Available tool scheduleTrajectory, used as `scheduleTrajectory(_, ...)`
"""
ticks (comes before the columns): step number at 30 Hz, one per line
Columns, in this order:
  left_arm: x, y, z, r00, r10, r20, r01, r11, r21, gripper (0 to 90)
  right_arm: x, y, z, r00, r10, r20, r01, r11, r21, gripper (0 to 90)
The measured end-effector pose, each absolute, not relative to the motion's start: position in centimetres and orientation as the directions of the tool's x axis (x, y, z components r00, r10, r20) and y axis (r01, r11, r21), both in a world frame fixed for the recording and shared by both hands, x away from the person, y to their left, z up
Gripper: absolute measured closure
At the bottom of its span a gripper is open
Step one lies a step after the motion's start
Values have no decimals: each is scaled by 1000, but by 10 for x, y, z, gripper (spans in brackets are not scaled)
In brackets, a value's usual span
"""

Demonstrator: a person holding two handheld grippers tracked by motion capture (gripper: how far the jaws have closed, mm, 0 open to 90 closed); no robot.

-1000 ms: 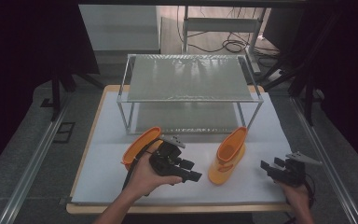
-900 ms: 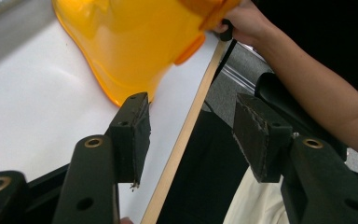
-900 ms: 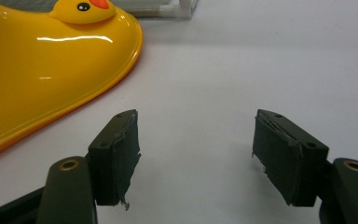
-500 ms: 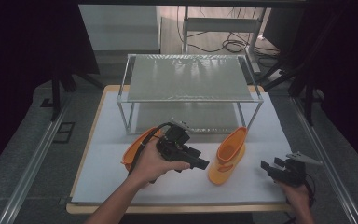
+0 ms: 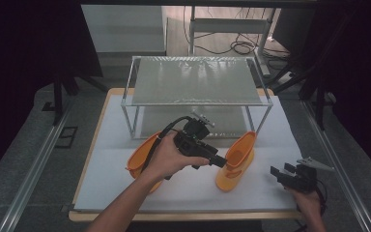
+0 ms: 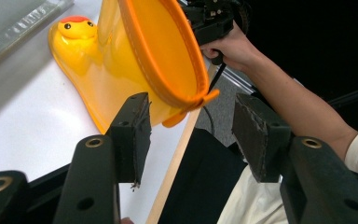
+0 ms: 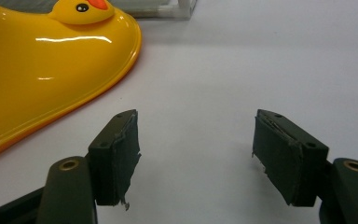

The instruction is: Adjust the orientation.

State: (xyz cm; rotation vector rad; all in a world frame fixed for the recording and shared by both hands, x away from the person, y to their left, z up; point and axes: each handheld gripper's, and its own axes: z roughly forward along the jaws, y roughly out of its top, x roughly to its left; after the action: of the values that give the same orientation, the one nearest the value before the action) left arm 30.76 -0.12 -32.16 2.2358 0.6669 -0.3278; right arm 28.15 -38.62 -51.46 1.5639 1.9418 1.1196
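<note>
Near the right front of the white mat, the upright orange duck-faced rain boot stands with its toe toward the near edge and its open top toward the wire shelf rack. The left gripper reaches in from the left with its jaws well apart and holding nothing; in the left gripper view the boot's top rim sits just ahead of the open jaws, with its small pull tab between the two pads but untouched. A second orange boot lies on its side to the left, partly under the left hand.

To grip well, I would carry the left gripper forward until one pad is inside the shaft and the other outside, so the rim wall lies flat between them, then close squarely. The soft, glossy wall will likely fold or slip if pinched at the tab alone, so bite deeper.

The right gripper rests at the near right, jaws wide and empty, the boot's toe off to its left; it could steady that toe.
</note>
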Motion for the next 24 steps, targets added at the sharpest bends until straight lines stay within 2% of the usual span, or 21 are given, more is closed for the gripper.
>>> scheduleTrajectory(24, 347, -27, -323, 799, 387, -460, 597, -599, 534, 472, 281, -391, -516, -280, 944, 177, 623, 38, 781, 313)
